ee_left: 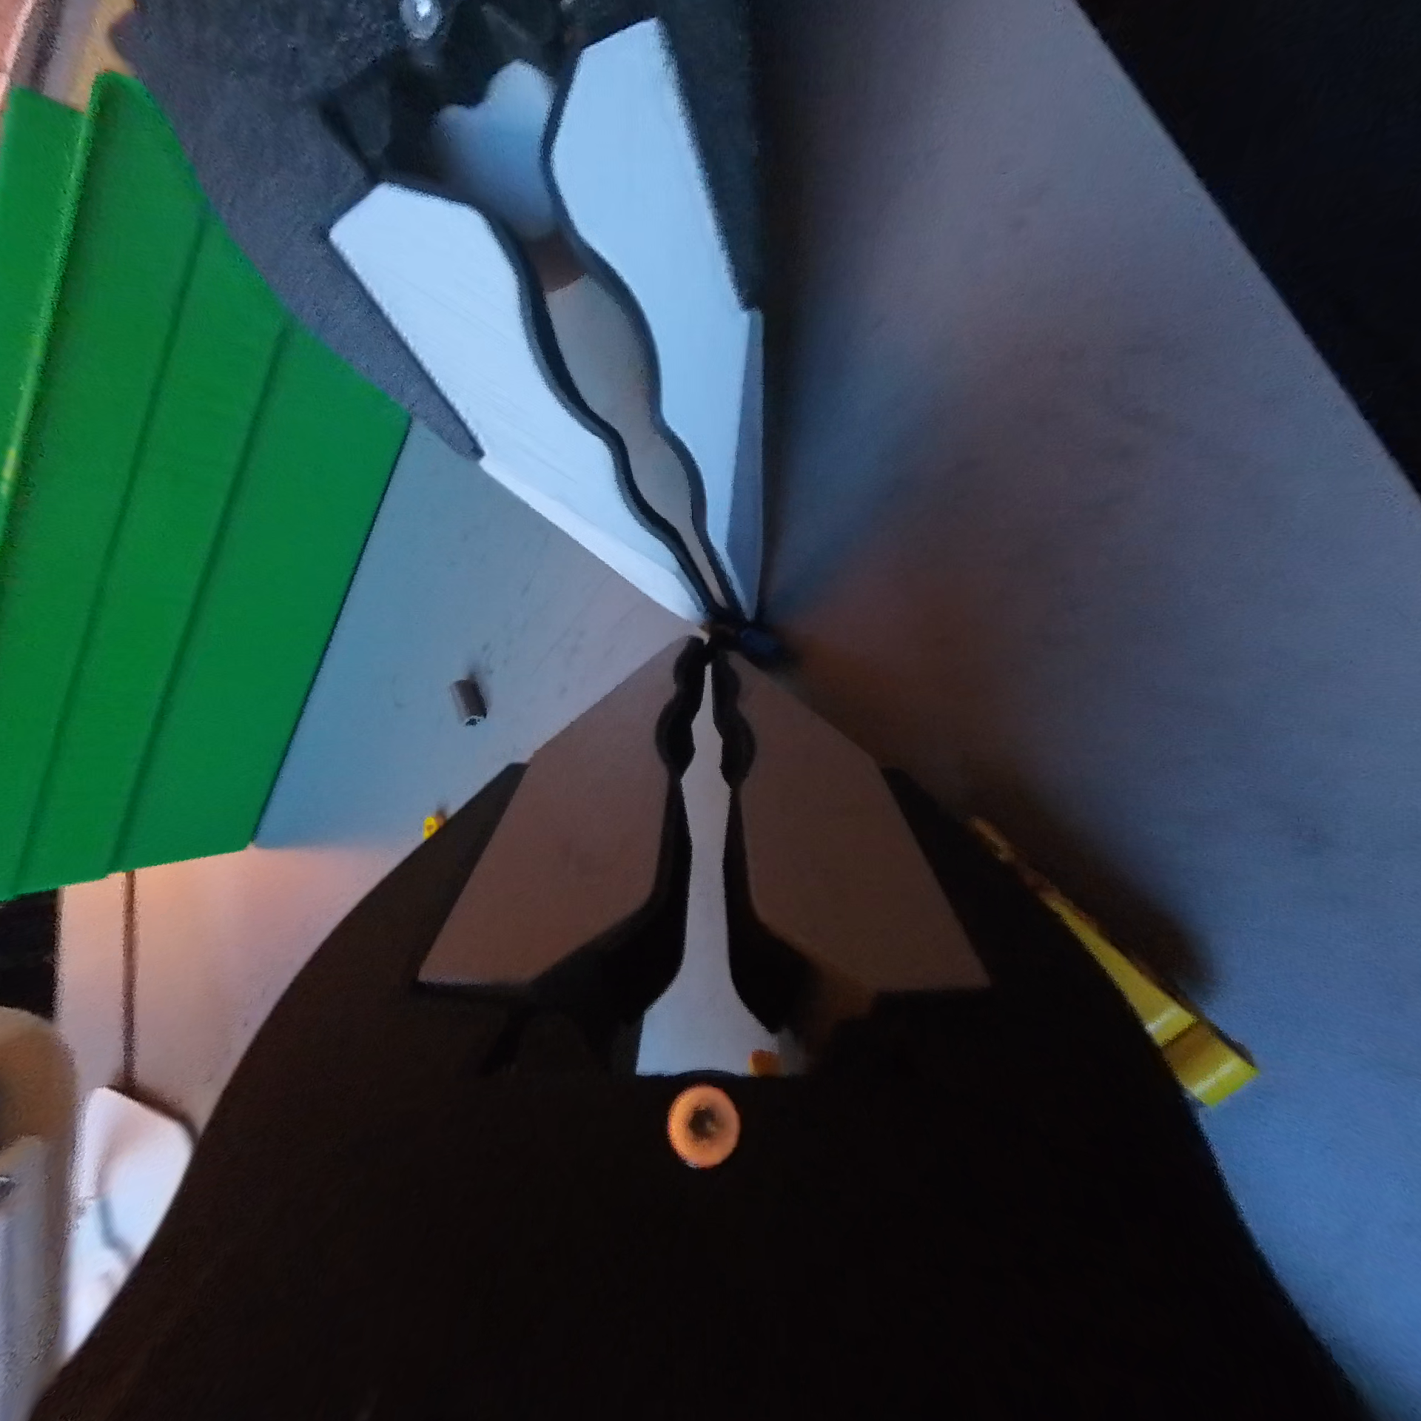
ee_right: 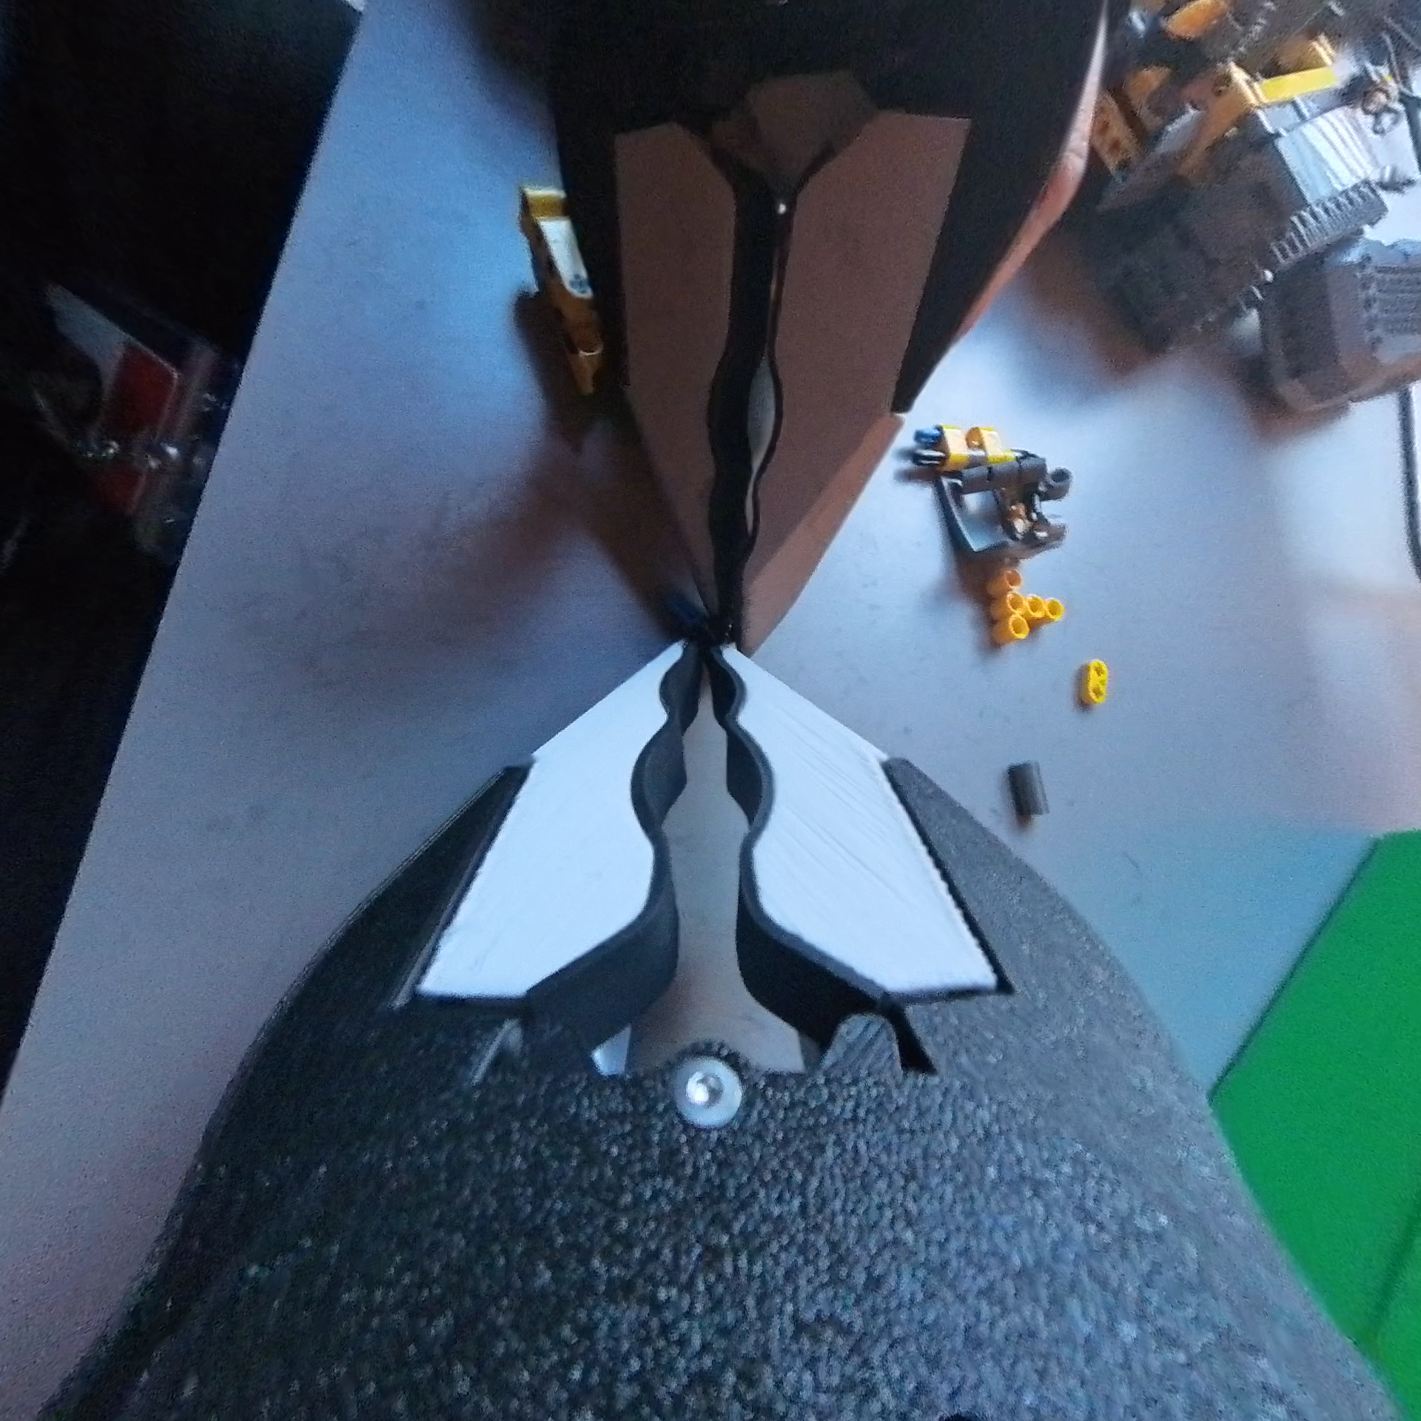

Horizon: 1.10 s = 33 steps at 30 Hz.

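Note:
My two grippers meet tip to tip just above the grey table [ee_right: 369, 584]. The left gripper [ee_left: 709, 644] has a black body and fingers in shadow. It is shut, with a small dark blue pin [ee_left: 757, 638] sticking out sideways at its tips. The right gripper [ee_right: 703, 653] has white fingers [ee_right: 815, 830] with black wavy pads. It is shut, its tips pressed against the left gripper's tips beside the pin [ee_right: 684, 611]. I cannot tell whether the right tips also pinch the pin. Each gripper shows in the other's view, coming from the top: right gripper [ee_left: 734, 607], left gripper [ee_right: 721, 621].
A green plate [ee_left: 154, 500] [ee_right: 1322, 1038] lies at the side. On the table are a small dark sleeve [ee_right: 1026, 800] [ee_left: 465, 700], a yellow beam [ee_right: 565, 292] [ee_left: 1115, 969], a cluster of yellow connectors [ee_right: 1023, 615], a small grey-yellow assembly [ee_right: 992, 492] and a large brick model [ee_right: 1269, 192]. The grippers are tip to tip, or close to it. The green plate [ee_left: 154, 500] is about 20 centimeters from both grippers' fingertips.

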Each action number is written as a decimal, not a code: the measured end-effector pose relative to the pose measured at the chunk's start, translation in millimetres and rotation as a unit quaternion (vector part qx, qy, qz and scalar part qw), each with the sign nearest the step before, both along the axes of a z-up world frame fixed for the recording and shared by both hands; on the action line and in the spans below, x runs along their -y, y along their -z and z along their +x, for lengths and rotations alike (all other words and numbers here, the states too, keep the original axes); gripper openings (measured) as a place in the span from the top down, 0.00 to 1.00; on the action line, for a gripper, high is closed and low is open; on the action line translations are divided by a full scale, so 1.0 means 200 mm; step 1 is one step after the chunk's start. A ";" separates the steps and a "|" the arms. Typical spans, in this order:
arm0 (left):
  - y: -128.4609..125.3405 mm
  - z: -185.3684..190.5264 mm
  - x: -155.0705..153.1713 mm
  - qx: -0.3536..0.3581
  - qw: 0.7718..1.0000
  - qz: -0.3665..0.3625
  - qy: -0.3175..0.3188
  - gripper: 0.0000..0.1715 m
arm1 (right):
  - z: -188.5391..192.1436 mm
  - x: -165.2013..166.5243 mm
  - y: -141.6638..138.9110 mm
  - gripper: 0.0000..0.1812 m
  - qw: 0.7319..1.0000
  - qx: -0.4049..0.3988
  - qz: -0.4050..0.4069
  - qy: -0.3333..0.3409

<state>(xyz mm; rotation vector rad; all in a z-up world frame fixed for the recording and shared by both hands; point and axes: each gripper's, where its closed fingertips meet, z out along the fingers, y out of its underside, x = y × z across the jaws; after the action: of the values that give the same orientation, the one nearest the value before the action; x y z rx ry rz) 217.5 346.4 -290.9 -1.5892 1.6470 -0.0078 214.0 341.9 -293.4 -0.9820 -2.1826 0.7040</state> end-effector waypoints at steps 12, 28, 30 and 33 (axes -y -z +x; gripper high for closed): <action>-0.38 -0.06 -0.18 0.150 0.972 0.139 -0.116 1.00 | 0.02 -0.18 -0.32 0.86 0.890 -0.120 -0.351 0.265; -0.48 -0.11 -0.19 0.101 0.953 0.252 -0.133 1.00 | -0.12 -0.11 -0.49 0.99 0.779 -0.148 -0.571 0.210; -0.48 -0.10 -0.18 0.101 0.954 0.250 -0.134 1.00 | -0.12 -0.11 -0.49 0.98 0.772 -0.148 -0.584 0.204; -0.46 -0.11 -0.19 0.089 0.953 0.254 -0.139 1.00 | -0.12 -0.12 -0.48 0.99 0.769 -0.145 -0.586 0.210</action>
<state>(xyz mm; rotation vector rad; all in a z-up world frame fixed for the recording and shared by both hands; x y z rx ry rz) 196.5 385.4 -198.4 -1.3557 1.1541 0.3800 189.2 366.8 -198.2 -1.7000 -0.9967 1.8960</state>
